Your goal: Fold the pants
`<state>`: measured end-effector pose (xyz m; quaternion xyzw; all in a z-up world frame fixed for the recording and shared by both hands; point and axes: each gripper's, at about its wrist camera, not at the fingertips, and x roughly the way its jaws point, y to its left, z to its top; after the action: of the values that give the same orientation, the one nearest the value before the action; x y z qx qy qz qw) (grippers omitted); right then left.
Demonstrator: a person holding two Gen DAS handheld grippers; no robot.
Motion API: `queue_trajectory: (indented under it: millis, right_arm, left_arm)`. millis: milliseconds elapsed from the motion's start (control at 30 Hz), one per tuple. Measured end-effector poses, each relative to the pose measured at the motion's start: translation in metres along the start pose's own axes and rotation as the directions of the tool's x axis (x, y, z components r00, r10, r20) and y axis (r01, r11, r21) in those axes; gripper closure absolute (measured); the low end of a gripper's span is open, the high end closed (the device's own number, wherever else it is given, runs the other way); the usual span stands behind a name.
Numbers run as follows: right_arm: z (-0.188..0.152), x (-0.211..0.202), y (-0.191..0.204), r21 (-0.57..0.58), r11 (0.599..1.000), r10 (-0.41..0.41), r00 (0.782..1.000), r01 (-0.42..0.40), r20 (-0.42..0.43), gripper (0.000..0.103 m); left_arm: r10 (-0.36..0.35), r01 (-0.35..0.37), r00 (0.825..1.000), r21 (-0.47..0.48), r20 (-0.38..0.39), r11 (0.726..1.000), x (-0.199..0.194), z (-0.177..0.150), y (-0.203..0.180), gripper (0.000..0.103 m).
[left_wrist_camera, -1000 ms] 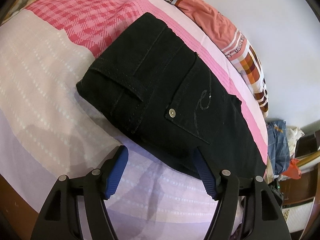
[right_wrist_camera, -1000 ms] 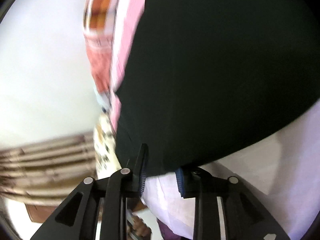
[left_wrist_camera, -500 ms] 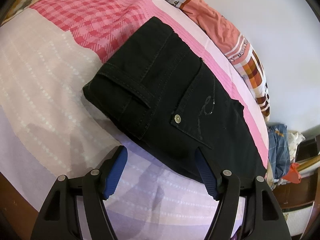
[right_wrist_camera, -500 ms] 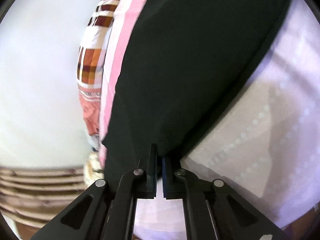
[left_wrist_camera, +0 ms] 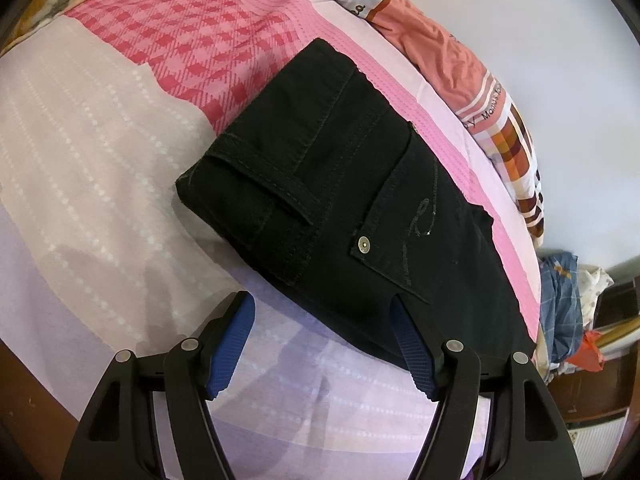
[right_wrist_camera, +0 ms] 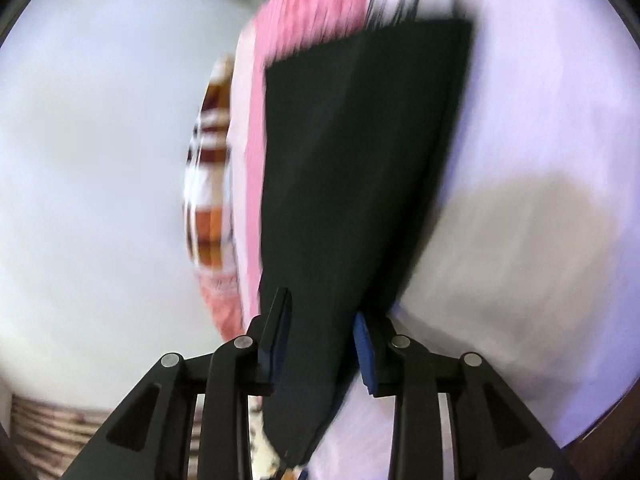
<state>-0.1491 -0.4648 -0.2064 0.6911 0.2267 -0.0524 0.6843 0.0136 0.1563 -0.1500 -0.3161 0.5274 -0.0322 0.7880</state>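
Black pants (left_wrist_camera: 344, 208) lie folded on the pink and lilac bed sheet (left_wrist_camera: 100, 168), waistband to the left, back pocket and a metal rivet facing up. My left gripper (left_wrist_camera: 320, 344) is open and empty, just in front of the pants' near edge. In the blurred right wrist view the pants (right_wrist_camera: 352, 184) run away from me, and a fold of them sits between the parted jaws of my right gripper (right_wrist_camera: 320, 340). The blue pads (right_wrist_camera: 366, 344) stand a little off the cloth.
A plaid and salmon blanket (left_wrist_camera: 480, 92) lies along the bed's far edge by the white wall (left_wrist_camera: 560, 40). A pile of clothes (left_wrist_camera: 560, 300) and wooden furniture stand at the right. The bed's brown frame (left_wrist_camera: 36, 396) shows at lower left.
My right gripper was shut on the pants' edge half a second ago and has opened, while its view swung round. My left gripper backed off slightly and stayed open.
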Motion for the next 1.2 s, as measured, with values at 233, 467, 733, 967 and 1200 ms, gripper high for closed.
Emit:
queue_trajectory:
  millis: [233,467,733,967,1200]
  right_arm:
    - [0.047,-0.032,0.012,-0.117,0.986,-0.105,0.988,0.118,0.111,0.097]
    - [0.070,-0.035,0.003,-0.127,0.976,-0.159,0.977,0.177,0.141,0.101]
    - [0.085,-0.078,0.002,-0.092,0.980,-0.142,0.946,0.175,0.291,0.090]
    - [0.058,-0.048,0.088,-0.334,0.931,-0.089,0.978,0.149,0.187,0.079]
    - [-0.062,0.107,0.182,-0.593,0.802,-0.083,0.968,-0.075,-0.235,0.055]
  left_arm:
    - [0.023,-0.023,1.000,0.017,0.000,1.000,0.002,0.001,-0.004,0.032]
    - [0.041,-0.041,0.999,0.053,0.009,0.998,0.006,0.002,-0.010,0.027]
    - [0.037,-0.038,0.999,0.054,0.009,0.998,0.004,0.003,-0.007,0.027]
    - [0.034,-0.034,0.999,0.013,0.039,0.999,-0.010,0.006,0.000,0.027]
    - [0.050,-0.053,0.996,0.030,0.078,0.998,-0.029,0.016,0.008,0.027]
